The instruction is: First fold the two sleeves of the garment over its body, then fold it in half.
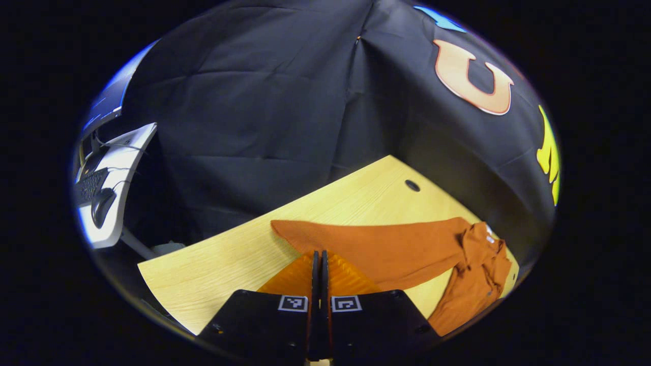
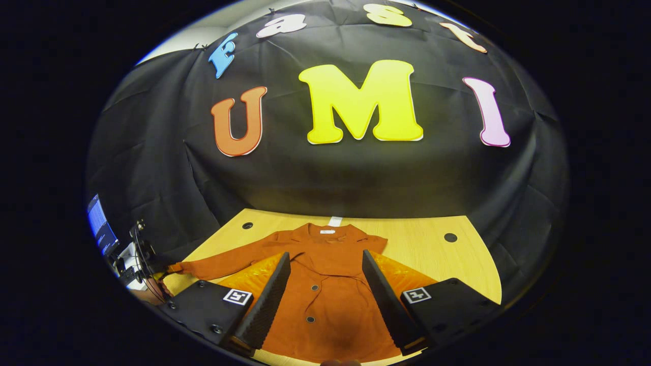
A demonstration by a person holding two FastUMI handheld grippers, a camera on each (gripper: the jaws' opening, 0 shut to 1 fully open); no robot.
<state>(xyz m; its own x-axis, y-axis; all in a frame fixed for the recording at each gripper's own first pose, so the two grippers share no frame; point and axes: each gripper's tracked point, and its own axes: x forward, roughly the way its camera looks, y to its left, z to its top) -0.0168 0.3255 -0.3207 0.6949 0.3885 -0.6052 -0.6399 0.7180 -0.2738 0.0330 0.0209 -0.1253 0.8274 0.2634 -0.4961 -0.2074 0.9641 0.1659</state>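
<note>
Shirt (image 1: 407, 249) cloth lies ahead of the left gripper (image 1: 319, 264) in the left gripper view: one long sleeve (image 1: 371, 241) stretches flat across the table (image 1: 224, 264) just beyond the fingertips, running from its cuff a little to the left of the tips off to the right, where the rest of the shirt sits bunched near the table's far right edge. That gripper's fingers are pressed together with no cloth seen between them, and they appear to hang just short of the sleeve; whether the tips touch it I cannot tell. To the far left, off the table, stands a white desk (image 1: 109, 193) with a keyboard. In the right gripper view the right gripper (image 2: 325, 264) is spread wide, nothing in its grasp, and the buttoned front of the shirt (image 2: 328, 300) lies straight ahead between and beyond the two fingers, collar farthest away. The sleeve (image 2: 229, 263) reaches out to the left past the left finger, across the table (image 2: 447, 259).
</note>
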